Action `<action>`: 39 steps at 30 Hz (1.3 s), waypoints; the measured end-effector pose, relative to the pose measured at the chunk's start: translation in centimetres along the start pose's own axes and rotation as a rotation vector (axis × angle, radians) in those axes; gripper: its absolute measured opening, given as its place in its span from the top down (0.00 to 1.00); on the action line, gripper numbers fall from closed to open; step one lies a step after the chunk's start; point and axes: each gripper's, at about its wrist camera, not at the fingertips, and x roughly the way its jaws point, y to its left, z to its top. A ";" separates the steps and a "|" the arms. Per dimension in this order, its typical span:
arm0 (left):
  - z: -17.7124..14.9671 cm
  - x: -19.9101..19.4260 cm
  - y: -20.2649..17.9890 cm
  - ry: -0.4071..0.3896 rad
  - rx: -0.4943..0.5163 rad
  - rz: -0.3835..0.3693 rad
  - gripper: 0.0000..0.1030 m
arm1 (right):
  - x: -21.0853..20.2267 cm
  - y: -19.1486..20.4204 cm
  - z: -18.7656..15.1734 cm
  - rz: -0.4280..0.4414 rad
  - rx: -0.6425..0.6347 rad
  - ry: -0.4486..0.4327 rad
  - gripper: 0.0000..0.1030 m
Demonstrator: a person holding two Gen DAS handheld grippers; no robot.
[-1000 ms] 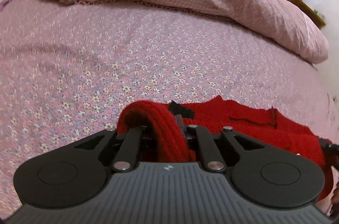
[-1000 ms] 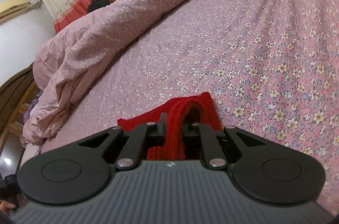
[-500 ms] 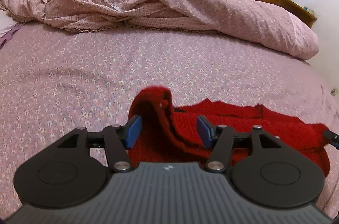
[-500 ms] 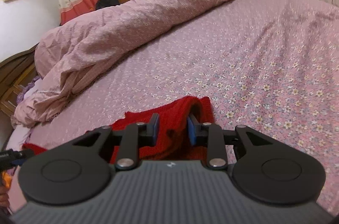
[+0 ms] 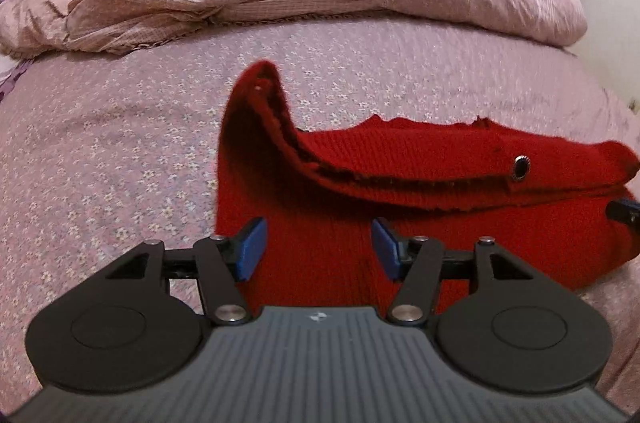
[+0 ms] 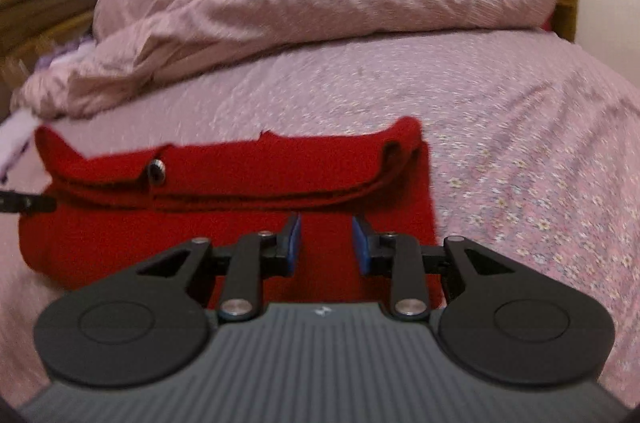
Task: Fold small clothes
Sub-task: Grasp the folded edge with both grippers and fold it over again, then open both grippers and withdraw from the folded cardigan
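With its blue-padded jaws spread and nothing between them, the left gripper (image 5: pixel 318 247) hung just above the near left part of a red ribbed knitted garment (image 5: pixel 400 223), and the right gripper (image 6: pixel 325 243), its jaws parted more narrowly and likewise pinching nothing, hung over the near right part of the same piece. Both pairs of jaws had just been opening, and no cloth lay between them. The garment lay flat on the pink flower-printed bed (image 5: pixel 120 151), towards its near edge, with its far strip doubled over towards the grippers. By my reading, one fold had been laid and let go, and the step in hand was the move between folds.

The next move probably called for fresh grips on the two ends or on the near hem, low enough to catch both layers, since the doubled strip gaped and might spring back.

The left view showed the far left corner of the flap curling upright off the bed, which the right view gave only as a blurred hump. Both showed a dark round snap button (image 6: pixel 156 170) on the flap. A crumpled pink quilt (image 6: pixel 320 3) lay heaped along the far edge of the bed.
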 end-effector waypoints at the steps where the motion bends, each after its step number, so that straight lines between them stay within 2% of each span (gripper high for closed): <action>1: 0.0 0.5 -0.2 -0.004 0.012 0.010 0.38 | 0.2 0.3 -0.1 -0.004 -0.017 -0.001 0.70; 9: 1.6 3.7 -1.0 -0.050 0.087 0.078 0.38 | 3.1 0.9 0.9 -0.029 -0.056 -0.010 0.71; 17: 4.2 6.1 0.3 -0.072 -0.015 0.122 0.38 | 5.6 0.3 3.1 -0.051 -0.044 -0.036 0.71; 22: 5.5 6.9 0.6 -0.070 -0.032 0.125 0.38 | 7.4 0.1 4.0 -0.055 -0.037 -0.023 0.71; 25: 5.8 7.2 0.6 -0.064 -0.033 0.129 0.38 | 8.3 0.0 4.2 -0.056 -0.039 -0.012 0.66; 33: 4.9 6.5 0.5 -0.046 -0.006 0.129 0.38 | 8.9 0.2 4.2 -0.072 -0.039 -0.007 0.64; 39: 4.3 3.7 0.6 -0.047 0.026 0.108 0.38 | 5.8 -0.4 4.2 -0.088 0.004 -0.035 0.63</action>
